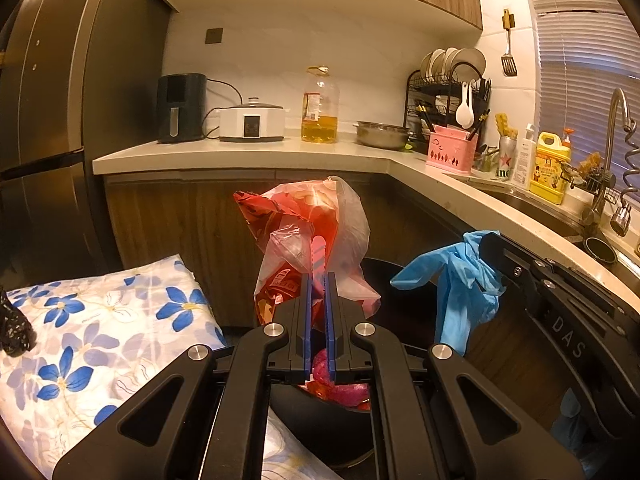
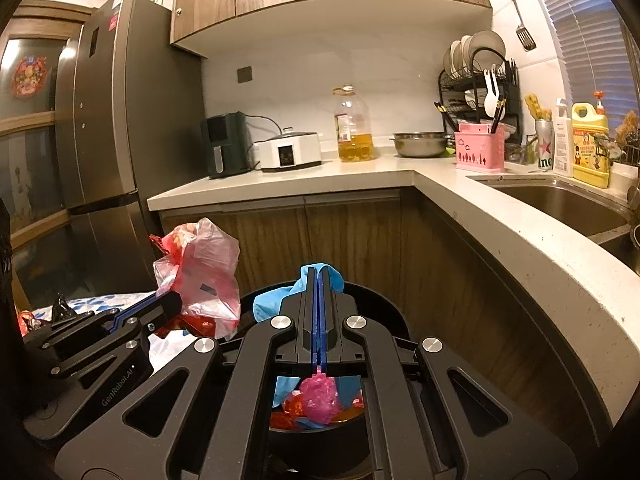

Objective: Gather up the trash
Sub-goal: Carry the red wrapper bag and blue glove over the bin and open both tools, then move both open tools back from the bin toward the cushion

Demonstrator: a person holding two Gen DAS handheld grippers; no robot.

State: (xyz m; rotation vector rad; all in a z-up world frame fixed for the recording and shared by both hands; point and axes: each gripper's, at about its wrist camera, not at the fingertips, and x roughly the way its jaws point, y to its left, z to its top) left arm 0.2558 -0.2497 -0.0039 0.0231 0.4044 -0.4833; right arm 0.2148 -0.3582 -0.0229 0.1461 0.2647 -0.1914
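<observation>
Jaws of left gripper (image 1: pixel 319 280) pinched onto one red-and-clear plastic bag (image 1: pixel 312 232), frame centre. Right gripper (image 2: pixel 319 280) jaws clamped on one blue glove (image 2: pixel 276 300). Both over one black bin (image 2: pixel 384 304), lower centre, beside bench (image 2: pixel 460 188).

The left claw (image 1: pixel 319 280) points slightly downward, its blue-lined jaws nearly closed and pinching a red plastic bag (image 1: pixel 316 236). The right claw (image 2: pixel 318 276) sits at its three o'clock, angled in toward it, jaws pressed tight on a blue glove (image 1: pixel 456 284). Both are held side by side.
</observation>
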